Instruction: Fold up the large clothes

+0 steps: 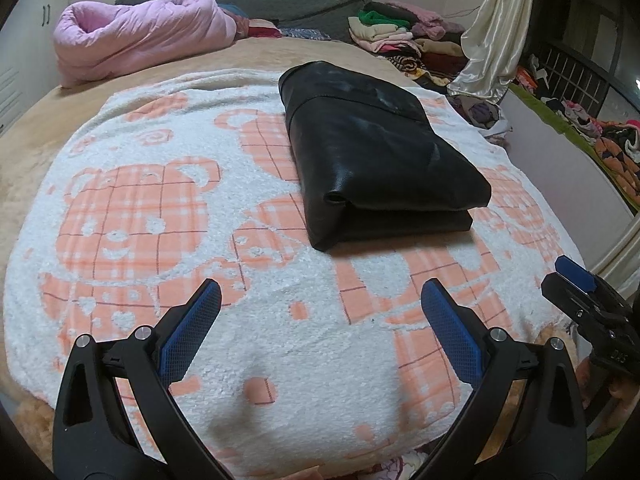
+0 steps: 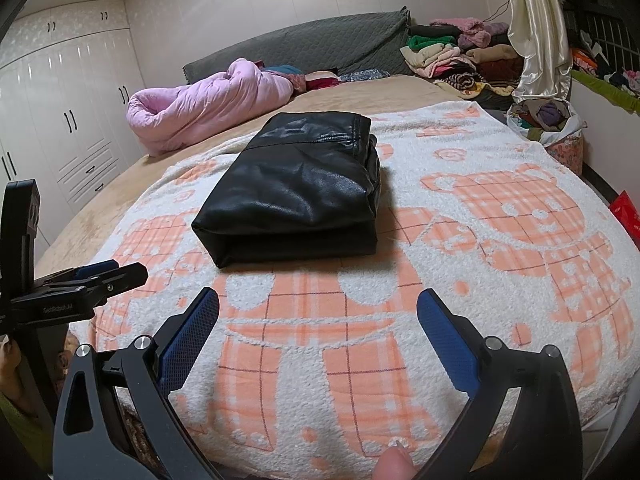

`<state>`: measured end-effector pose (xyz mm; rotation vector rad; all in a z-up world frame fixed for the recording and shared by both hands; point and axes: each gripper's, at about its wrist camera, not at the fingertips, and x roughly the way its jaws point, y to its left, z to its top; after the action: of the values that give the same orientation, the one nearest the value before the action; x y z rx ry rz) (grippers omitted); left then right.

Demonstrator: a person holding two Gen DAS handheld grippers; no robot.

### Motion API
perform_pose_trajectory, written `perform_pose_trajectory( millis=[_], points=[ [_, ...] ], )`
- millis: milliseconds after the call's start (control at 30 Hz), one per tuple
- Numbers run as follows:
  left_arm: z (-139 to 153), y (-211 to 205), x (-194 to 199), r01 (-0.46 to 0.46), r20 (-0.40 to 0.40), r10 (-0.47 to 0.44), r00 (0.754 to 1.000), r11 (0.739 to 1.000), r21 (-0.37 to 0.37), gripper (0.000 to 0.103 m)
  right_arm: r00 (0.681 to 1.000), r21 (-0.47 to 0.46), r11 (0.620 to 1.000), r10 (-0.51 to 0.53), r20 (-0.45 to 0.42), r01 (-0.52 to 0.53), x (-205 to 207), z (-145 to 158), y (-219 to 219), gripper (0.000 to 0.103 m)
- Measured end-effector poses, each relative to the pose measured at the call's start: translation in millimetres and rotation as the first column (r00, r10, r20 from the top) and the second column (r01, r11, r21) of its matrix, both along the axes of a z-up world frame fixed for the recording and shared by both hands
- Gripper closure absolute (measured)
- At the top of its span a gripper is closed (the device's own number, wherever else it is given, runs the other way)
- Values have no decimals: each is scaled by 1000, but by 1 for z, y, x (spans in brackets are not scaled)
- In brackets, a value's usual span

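We see the glossy black leather garment (image 1: 376, 152) folded into a compact block on the white-and-orange bear-print blanket (image 1: 160, 208). Left claw (image 1: 320, 292) and right claw (image 2: 318, 298) are spread and empty; folding looks complete, so next likely comes setting it aside.

The folded black garment (image 2: 296, 184) looks like leather or faux leather, smooth with a soft sheen and a few glossy creases. Under it is a fluffy, nubby blanket (image 2: 400, 320), totally matt, terry-like. Both the left gripper (image 1: 320, 300) and the right gripper (image 2: 318, 308) are matt black plastic with blue textured pads (image 1: 188, 340) and shiny metal pins. The pink quilt (image 1: 136, 36) at the far edge looks slightly satiny
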<state>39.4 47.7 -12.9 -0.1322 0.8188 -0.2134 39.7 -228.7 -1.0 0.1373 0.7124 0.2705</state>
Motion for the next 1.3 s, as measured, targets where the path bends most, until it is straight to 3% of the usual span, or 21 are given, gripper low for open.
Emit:
perform_pose_trajectory(
  millis=[967,1300],
  points=[
    [0,0,-2,-21,-11,22,1000,999,37,9,1000,-8,1000,1,-7,-1,-3,4,8,4],
    [-4,3,-4,-44,-11,45,999,997,69,9,998,7,998,-69,-3,69,-12,8,-11,4]
  ],
)
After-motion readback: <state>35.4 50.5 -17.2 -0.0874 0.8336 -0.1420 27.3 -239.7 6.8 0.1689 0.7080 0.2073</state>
